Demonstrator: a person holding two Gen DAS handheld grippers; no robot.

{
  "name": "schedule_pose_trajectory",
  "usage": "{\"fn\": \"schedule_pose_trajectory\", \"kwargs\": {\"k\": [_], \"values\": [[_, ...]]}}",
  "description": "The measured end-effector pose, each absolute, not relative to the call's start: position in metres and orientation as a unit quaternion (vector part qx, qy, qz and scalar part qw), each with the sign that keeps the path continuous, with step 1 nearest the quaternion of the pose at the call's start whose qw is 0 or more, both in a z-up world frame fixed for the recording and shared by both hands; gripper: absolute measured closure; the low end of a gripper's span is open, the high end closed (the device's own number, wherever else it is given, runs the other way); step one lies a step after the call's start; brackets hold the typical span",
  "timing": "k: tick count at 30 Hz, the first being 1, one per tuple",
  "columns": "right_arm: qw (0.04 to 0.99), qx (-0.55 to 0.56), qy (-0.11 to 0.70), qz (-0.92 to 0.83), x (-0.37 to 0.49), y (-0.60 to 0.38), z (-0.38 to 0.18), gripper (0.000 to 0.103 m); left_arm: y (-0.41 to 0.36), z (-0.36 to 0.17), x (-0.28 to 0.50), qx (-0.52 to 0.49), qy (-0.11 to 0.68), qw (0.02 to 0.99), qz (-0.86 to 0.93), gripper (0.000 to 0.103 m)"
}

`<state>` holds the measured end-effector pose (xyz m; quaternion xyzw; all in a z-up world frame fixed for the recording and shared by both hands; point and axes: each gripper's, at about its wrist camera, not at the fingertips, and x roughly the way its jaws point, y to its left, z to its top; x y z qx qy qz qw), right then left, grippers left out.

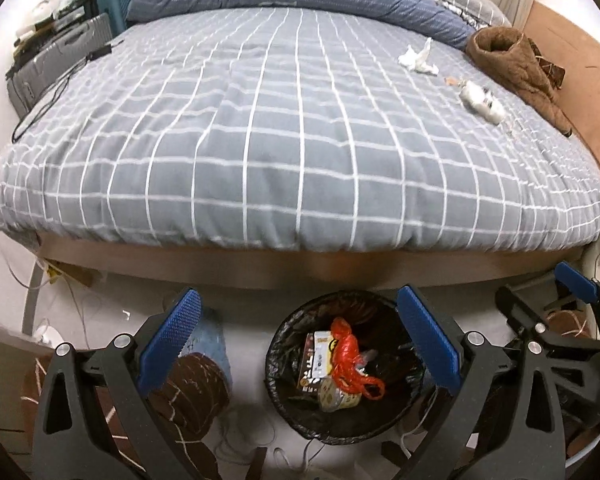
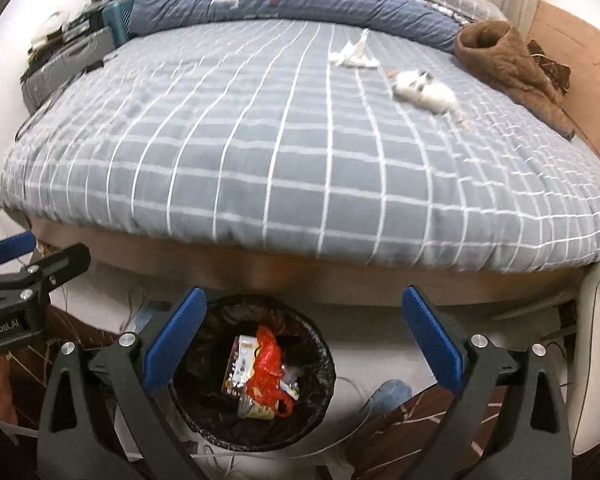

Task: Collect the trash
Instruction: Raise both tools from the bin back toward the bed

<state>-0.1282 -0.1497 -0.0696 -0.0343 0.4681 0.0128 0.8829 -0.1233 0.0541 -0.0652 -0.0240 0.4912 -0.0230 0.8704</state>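
Both grippers hang with fingers spread wide and empty above the floor at the near edge of a bed [image 1: 260,140]. A black-lined trash bin [image 1: 300,412] holding a red plastic bag [image 1: 350,360] and food wrappers sits between the left gripper [image 1: 300,340] fingers, toward the right one, and beside the left finger of the right gripper [image 2: 304,340]. Crumpled white tissue [image 2: 352,56] and a second white wad [image 2: 420,88] lie far right on the grey checked duvet, well apart from both, near a brown fleece garment [image 2: 504,56].
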Motion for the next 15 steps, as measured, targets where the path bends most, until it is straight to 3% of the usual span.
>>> {"fn": "schedule_pose_trajectory", "kwargs": {"k": [15], "values": [[0.904, -0.020, 0.426, -0.030, -0.091, -0.194, -0.011, 0.008, 0.034, -0.012, -0.081, -0.029, 0.449, 0.892, -0.046, 0.006]]}}
